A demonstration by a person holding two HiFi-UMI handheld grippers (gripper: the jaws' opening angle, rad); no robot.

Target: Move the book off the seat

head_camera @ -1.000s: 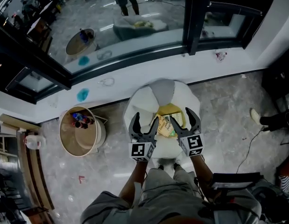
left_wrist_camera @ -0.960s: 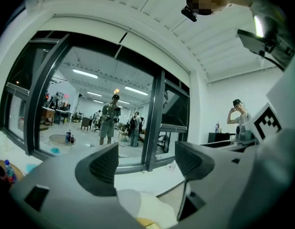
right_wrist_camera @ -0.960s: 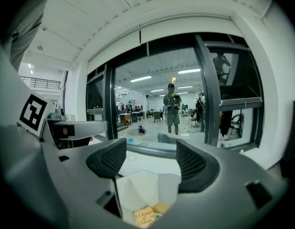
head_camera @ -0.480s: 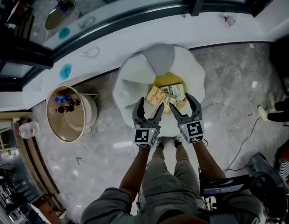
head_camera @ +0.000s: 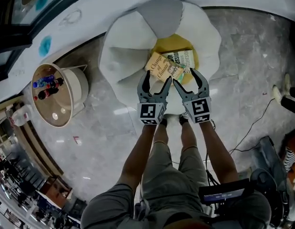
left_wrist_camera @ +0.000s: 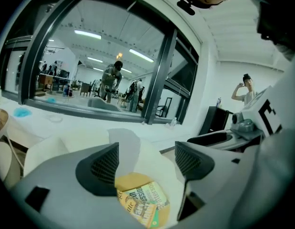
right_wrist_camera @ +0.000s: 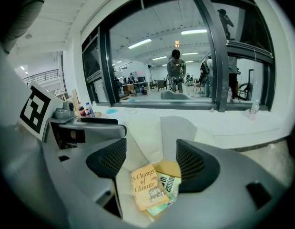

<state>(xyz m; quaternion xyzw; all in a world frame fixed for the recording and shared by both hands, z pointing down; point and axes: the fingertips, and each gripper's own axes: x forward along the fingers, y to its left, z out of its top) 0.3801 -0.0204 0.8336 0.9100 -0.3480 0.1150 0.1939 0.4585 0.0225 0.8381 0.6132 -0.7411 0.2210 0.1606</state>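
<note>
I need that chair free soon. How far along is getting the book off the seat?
Done: nothing yet. The tan book and a second book partly under it both lie on the yellow seat.
In hand: the left tool and right tool hover open over the books, gripping nothing.
Left: close on a book, lift it and set it down off the chair.

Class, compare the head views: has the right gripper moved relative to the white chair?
Yes. The right gripper has come down toward the white chair, its open jaws now by the books.
</note>
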